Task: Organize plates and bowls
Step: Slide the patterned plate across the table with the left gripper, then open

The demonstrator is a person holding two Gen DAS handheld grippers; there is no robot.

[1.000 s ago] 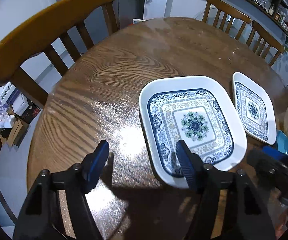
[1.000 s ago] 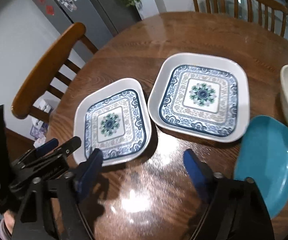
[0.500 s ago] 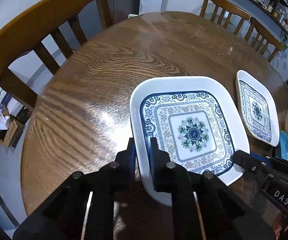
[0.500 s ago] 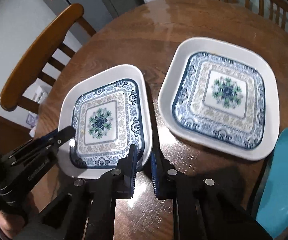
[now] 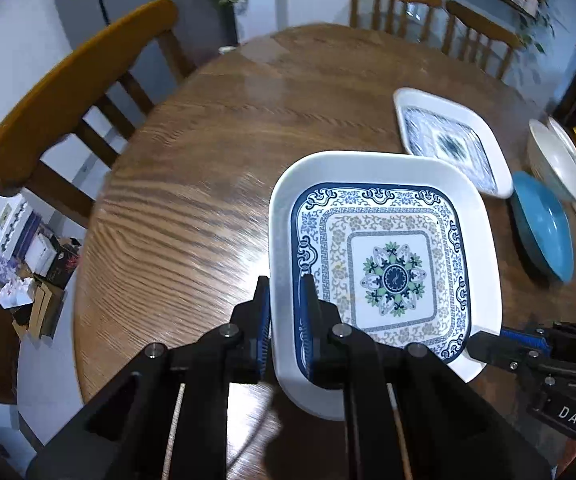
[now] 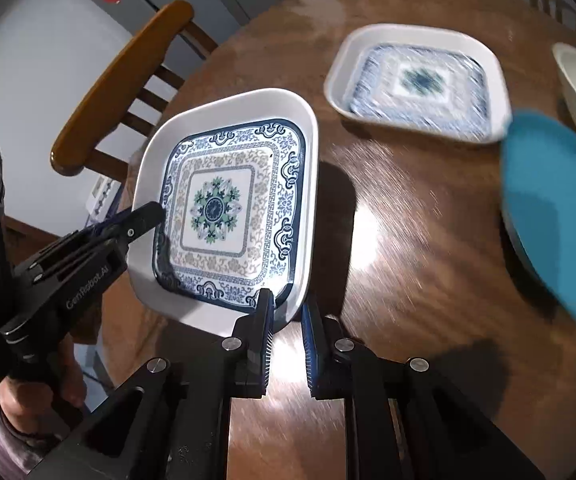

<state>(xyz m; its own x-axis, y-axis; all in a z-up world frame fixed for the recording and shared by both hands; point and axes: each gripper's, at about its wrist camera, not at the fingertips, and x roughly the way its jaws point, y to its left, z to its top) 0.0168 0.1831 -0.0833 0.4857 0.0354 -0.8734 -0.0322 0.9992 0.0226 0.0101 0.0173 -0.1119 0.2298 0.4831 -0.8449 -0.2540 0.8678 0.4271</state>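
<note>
The left gripper has its jaws pinching the left rim of a square patterned plate, one blue pad outside the white edge and one inside on the blue border. In the right wrist view the right gripper pinches the near right corner of the same plate, its jaws nearly pressed together with the rim between them. The plate is tilted and lifted off the round wooden counter, casting a dark shadow on the wood to its right.

A second patterned plate lies flat on the counter farther back, well apart from the held one and blurred in both views. Just to its right sits a teal dish, and beyond that a white bowl near the counter's edge; whether more bowls are stacked there I cannot tell.

A wooden chair stands at the counter's left side, and two more chairs stand at the far side. A hand in a pale sleeve grips the left gripper's handle at lower left of the right wrist view.
</note>
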